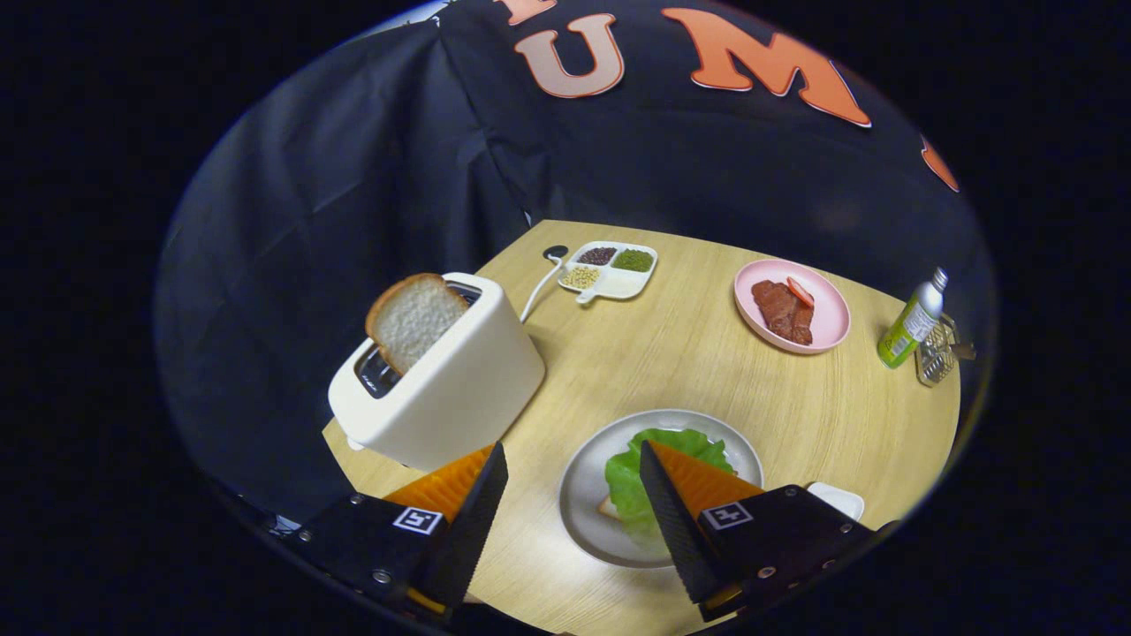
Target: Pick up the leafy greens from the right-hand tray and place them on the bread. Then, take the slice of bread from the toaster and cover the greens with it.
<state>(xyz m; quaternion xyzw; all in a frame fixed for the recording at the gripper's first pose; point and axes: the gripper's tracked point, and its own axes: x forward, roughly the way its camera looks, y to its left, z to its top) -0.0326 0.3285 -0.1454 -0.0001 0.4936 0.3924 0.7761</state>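
The gripper hangs with fingers apart, holding nothing; bread slice stands in the toaster ahead-left, lettuce on the grey plate, round wooden table.

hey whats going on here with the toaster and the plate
A handheld gripper is building a sandwich on a round wooden table. Its fingers are open and hold nothing. The lettuce leaf already lies on the bread on the grey plate, partly under one finger. The top slice of bread still stands in the white toaster, just ahead of the other finger, so that step is not yet done.
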